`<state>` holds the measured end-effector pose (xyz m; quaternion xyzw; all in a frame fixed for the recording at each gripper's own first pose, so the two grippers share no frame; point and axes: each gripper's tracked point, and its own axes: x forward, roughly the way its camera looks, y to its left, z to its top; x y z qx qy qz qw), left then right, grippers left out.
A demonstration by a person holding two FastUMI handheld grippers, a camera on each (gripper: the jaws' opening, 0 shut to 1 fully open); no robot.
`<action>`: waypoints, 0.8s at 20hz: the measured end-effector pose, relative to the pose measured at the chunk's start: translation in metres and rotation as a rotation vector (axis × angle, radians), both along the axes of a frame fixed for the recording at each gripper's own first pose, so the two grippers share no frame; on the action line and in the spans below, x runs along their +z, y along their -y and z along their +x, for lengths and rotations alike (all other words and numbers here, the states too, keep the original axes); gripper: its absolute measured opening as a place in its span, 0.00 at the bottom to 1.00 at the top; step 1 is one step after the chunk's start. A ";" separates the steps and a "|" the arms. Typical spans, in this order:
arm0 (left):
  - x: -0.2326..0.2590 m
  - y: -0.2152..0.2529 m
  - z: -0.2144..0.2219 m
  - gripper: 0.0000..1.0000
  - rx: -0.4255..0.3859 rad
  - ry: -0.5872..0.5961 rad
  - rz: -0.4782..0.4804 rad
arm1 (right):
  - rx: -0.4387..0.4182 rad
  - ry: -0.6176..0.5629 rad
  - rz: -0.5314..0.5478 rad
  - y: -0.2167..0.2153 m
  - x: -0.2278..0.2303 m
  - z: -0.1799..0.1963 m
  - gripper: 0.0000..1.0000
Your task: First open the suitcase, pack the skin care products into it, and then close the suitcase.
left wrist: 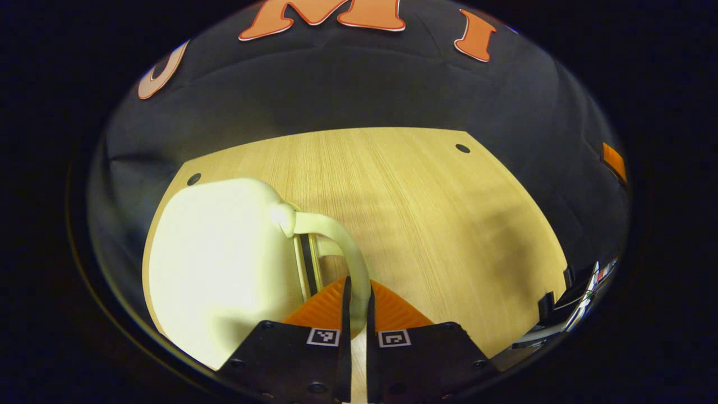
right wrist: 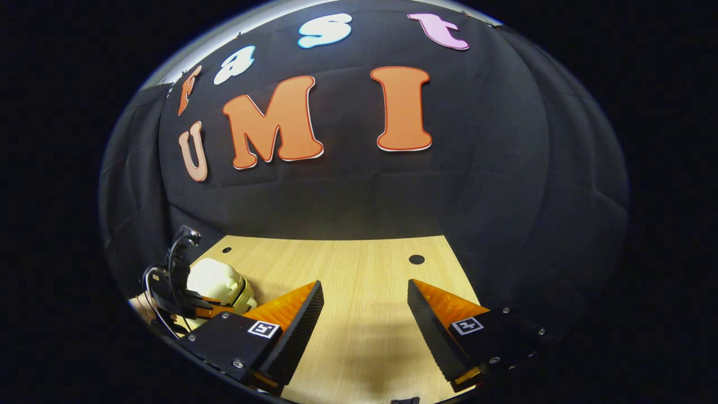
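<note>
The left tongs (left wrist: 357,303), with ribbed orange fingers (left wrist: 320,308) on black bodies, are clenched on the curved cream handle (left wrist: 342,241) of a small cream-white hard-shell suitcase (left wrist: 224,264); both fingers press against the handle's lower end. The suitcase lies on the pale wooden table (left wrist: 426,213), at its left side in the left gripper view, with its two shells together and a dark seam visible just beside the handle. In the right gripper view the right tongs (right wrist: 364,314) are released, their orange fingers (right wrist: 291,308) spread wide apart above the bare wood of the table (right wrist: 359,269), grasping nothing. Farther off at the lower left of that view, the suitcase (right wrist: 213,280) appears with the left tongs (right wrist: 199,307) against it, trailing dark cables.
</note>
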<state>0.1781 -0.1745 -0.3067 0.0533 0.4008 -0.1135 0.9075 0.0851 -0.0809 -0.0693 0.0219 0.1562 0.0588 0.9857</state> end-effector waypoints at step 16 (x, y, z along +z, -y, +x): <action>0.261 -0.020 -0.044 0.96 0.237 0.704 -0.160 | 0.083 0.109 -0.031 -0.024 0.025 -0.036 0.96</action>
